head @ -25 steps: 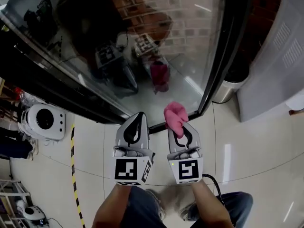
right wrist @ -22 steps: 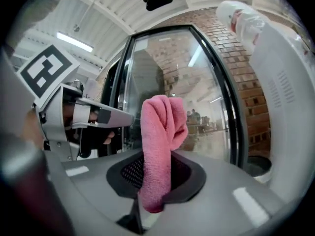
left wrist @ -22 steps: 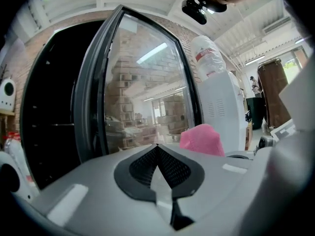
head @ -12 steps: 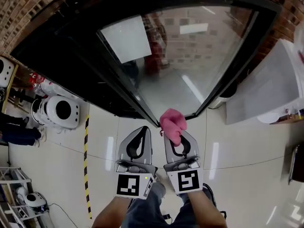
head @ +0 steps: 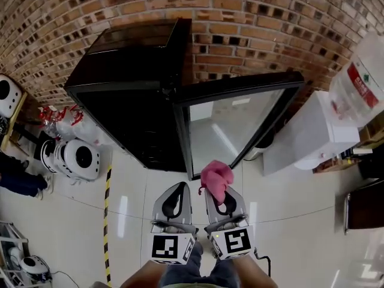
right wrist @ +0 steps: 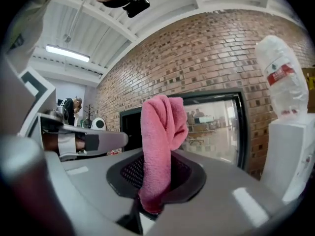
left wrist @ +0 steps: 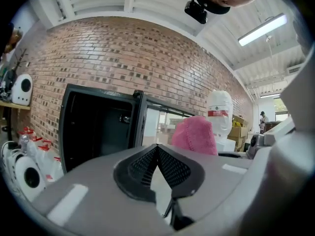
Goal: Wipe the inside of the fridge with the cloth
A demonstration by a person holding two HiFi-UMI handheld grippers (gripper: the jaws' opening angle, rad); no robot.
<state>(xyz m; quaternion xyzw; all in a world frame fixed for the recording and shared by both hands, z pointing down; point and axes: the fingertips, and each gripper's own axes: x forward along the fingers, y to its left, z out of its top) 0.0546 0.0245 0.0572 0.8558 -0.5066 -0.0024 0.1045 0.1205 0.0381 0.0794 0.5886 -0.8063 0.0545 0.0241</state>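
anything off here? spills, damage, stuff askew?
Nothing stands out. The fridge stands upright with its glass door swung open, and no spill shows on the floor. The pink cloth is clamped in the right tongs; the left tongs are shut and empty.

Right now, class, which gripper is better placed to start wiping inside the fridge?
Right gripper: its jaws clamp the pink cloth, and the fridge stands open ahead. The left gripper is shut and empty.
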